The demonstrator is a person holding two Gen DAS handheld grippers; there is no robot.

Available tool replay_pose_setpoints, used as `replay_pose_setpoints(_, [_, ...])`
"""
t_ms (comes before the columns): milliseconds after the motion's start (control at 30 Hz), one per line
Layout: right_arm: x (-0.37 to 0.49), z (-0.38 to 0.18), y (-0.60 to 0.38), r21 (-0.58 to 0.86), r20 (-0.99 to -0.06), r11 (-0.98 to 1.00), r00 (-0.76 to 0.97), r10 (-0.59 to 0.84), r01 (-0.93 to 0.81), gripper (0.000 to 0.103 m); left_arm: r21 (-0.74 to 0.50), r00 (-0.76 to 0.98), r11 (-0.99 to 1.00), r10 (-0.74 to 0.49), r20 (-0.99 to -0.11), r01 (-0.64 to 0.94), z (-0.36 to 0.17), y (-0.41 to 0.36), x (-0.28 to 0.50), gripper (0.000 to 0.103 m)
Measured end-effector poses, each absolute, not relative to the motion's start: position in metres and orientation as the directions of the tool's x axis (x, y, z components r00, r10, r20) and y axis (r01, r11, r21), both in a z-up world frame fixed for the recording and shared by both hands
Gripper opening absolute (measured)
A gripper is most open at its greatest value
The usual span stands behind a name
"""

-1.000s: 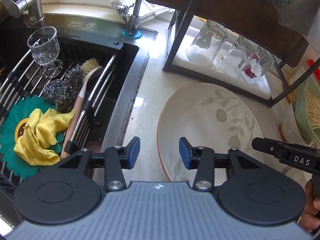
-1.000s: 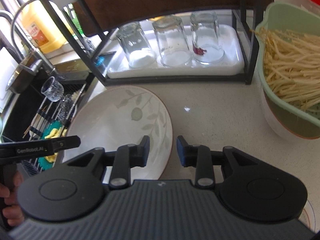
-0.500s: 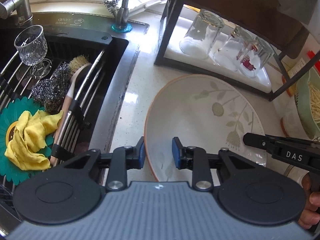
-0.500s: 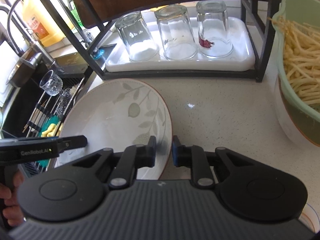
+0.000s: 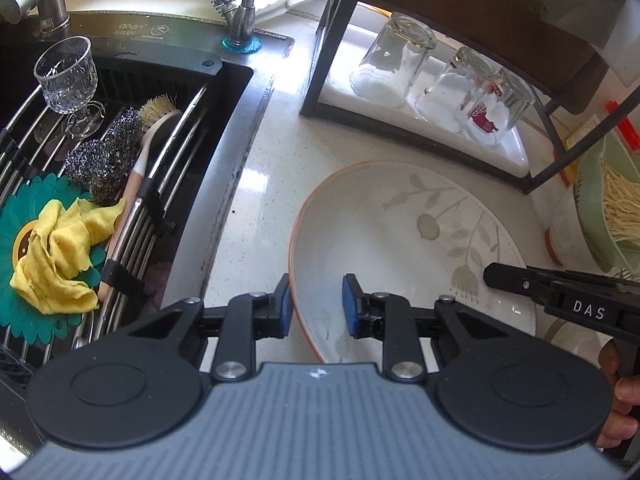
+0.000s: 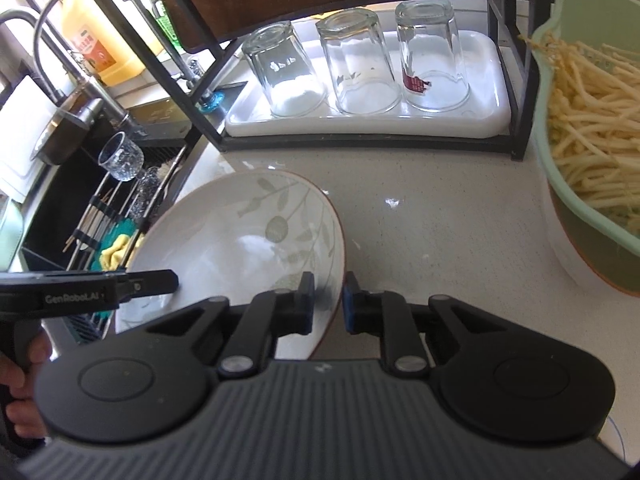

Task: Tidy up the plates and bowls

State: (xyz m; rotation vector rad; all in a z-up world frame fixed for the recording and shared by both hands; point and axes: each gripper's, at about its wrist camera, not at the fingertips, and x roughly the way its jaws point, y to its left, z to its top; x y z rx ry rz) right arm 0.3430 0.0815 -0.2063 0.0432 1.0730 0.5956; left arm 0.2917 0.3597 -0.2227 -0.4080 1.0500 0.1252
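1. Glazed ceramic plate (image 5: 404, 240), round, leaf-patterned, with a thin orange edge, lies tilted between both grippers.
2. The left gripper (image 5: 316, 306) straddles its near-left rim; whether the blue pads pinch cannot be told.
3. The right gripper (image 6: 329, 302) has just closed, clamping the plate's right rim.
4. Beyond them, three clear glasses (image 6: 356, 68) stand inverted on a white tray (image 6: 486, 120).

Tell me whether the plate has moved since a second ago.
Yes, slightly: the plate has come toward the camera; its far rim stands farther from the black rack in both views.
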Motion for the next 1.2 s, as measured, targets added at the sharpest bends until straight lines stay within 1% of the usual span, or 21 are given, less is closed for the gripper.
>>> replay_pose_setpoints(267, [0.328, -0.192, 0.071, 0.33, -0.805, 0.841, 0.337, 0.488, -0.429, 0.018, -0.297, 0.506, 0.91, -0.119, -0.854, -0.287, -0.21, 0.354, 0.277, 0.029])
replay_pose_setpoints(333, [0.325, -0.188, 0.068, 0.336, -0.802, 0.84, 0.339, 0.492, -0.426, 0.018, -0.289, 0.507, 0.915, -0.114, -0.855, -0.282, -0.206, 0.35, 0.275, 0.029])
replay_pose_setpoints(500, [0.319, -0.169, 0.059, 0.314, -0.793, 0.841, 0.365, 0.487, -0.441, 0.016, -0.305, 0.52, 0.911, -0.124, -0.845, -0.278, -0.192, 0.339, 0.268, 0.029])
replay_pose_setpoints(700, [0.307, -0.145, 0.036, 0.32, -0.768, 0.841, 0.399, 0.5, -0.437, 0.016, -0.32, 0.549, 0.91, -0.131, -0.825, -0.265, -0.173, 0.316, 0.258, 0.029])
replay_pose_setpoints(867, [0.296, -0.13, 0.008, 0.344, -0.753, 0.849, 0.422, 0.505, -0.401, 0.016, -0.354, 0.556, 0.905, -0.173, -0.813, -0.235, -0.166, 0.294, 0.252, 0.029])
replay_pose_setpoints(1000, [0.284, -0.127, -0.013, 0.34, -0.755, 0.862, 0.438, 0.489, -0.377, 0.016, -0.329, 0.543, 0.924, -0.178, -0.821, -0.194, -0.161, 0.268, 0.251, 0.029])
replay_pose_setpoints(1100, [0.276, -0.127, -0.032, 0.344, -0.758, 0.867, 0.438, 0.483, -0.361, 0.016, -0.341, 0.534, 0.925, -0.204, -0.82, -0.17, -0.16, 0.254, 0.248, 0.029])
replay_pose_setpoints(1200, [0.267, -0.13, -0.048, 0.345, -0.765, 0.871, 0.433, 0.476, -0.349, 0.016, -0.328, 0.524, 0.933, -0.206, -0.827, -0.151, -0.16, 0.238, 0.247, 0.029])
